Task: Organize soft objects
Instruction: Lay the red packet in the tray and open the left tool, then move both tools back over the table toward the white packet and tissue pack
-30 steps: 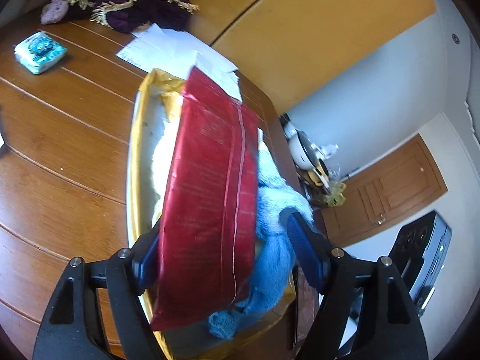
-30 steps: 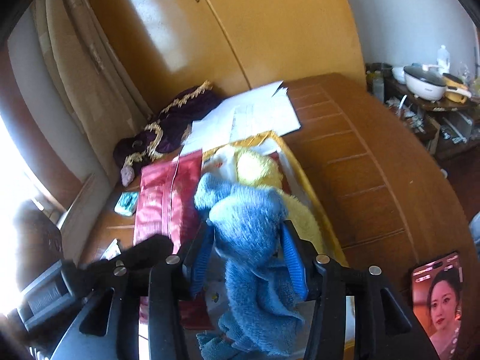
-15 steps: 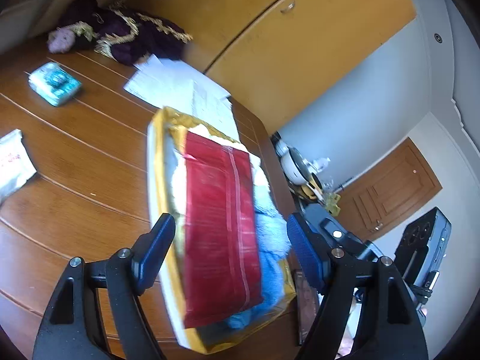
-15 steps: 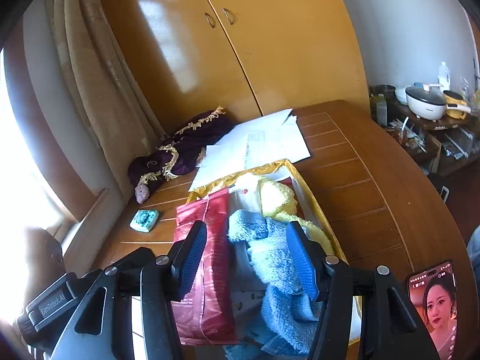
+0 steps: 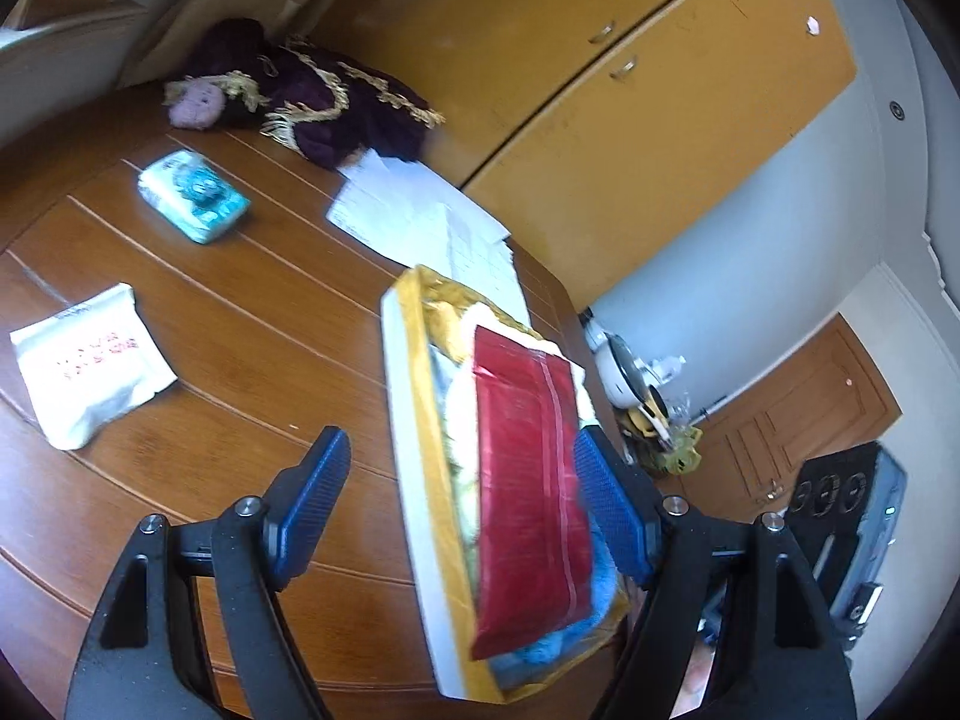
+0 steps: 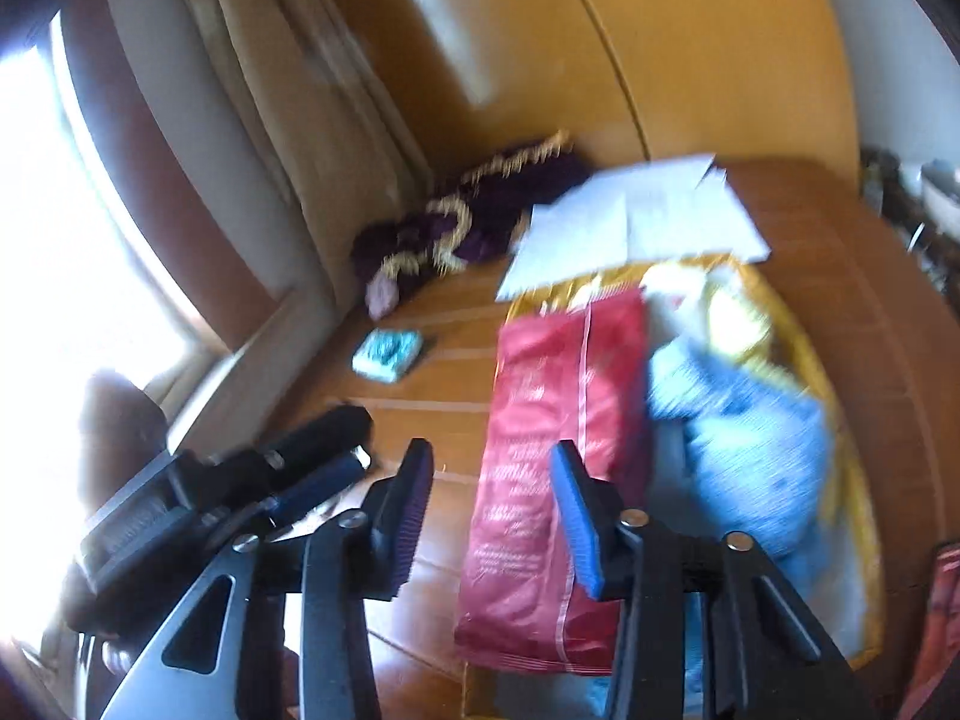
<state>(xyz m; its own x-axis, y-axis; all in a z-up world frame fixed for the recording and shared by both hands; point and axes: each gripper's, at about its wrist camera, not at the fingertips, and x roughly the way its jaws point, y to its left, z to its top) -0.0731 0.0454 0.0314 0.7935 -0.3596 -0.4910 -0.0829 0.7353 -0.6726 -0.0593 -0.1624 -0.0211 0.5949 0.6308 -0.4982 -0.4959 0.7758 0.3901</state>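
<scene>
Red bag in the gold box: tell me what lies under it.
Under the red bag show a blue towel and cream-yellow plush; anything deeper in the gold box is covered.

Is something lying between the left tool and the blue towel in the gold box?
Yes. The red bag lies on top of the box contents, covering most of the blue towel; only its edge shows beside the bag. The left tool is open above.

We are in a lived-in home room: wooden table, tall wardrobe doors, window curtain, panelled door, cooking pot on a side shelf, loose papers.
</scene>
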